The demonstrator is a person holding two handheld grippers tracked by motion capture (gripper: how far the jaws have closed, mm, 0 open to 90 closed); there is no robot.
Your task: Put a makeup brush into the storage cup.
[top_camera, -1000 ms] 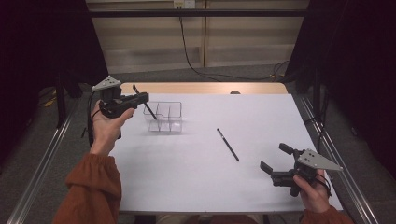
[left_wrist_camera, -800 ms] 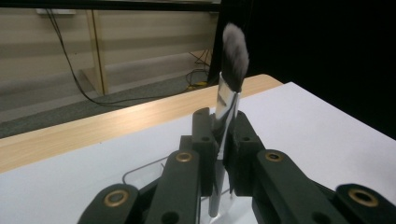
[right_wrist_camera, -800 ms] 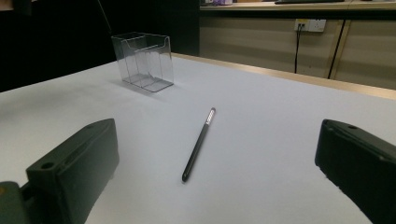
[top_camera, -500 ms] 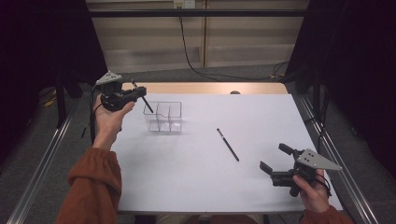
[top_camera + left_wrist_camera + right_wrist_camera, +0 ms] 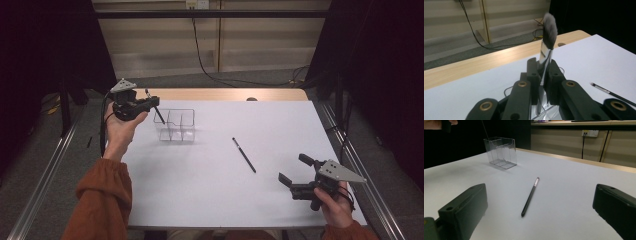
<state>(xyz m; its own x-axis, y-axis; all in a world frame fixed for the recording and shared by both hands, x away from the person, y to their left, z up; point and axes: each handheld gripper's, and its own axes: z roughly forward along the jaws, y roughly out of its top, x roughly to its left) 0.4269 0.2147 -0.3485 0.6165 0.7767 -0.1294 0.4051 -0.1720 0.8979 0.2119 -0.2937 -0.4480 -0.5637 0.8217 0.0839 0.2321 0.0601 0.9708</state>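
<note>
The left gripper (image 5: 150, 103) fingers pinch a makeup brush (image 5: 545, 53) over the clear organizer (image 5: 176, 125), near the bench's (image 5: 280, 120) ten o'clock edge. The right gripper (image 5: 296, 170) fingers gape open at five o'clock, wide bare bench around.

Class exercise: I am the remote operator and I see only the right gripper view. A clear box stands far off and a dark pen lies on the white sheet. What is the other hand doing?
Observer: The left gripper is shut on a makeup brush, bristles up.
Operator: Where is it compared with the box?
Observer: In the high view the brush handle slants down towards the left compartment of the clear organizer.
Operator: And my own gripper?
Observer: The right gripper is open, apart from the pen, near the table's front right corner.
</note>
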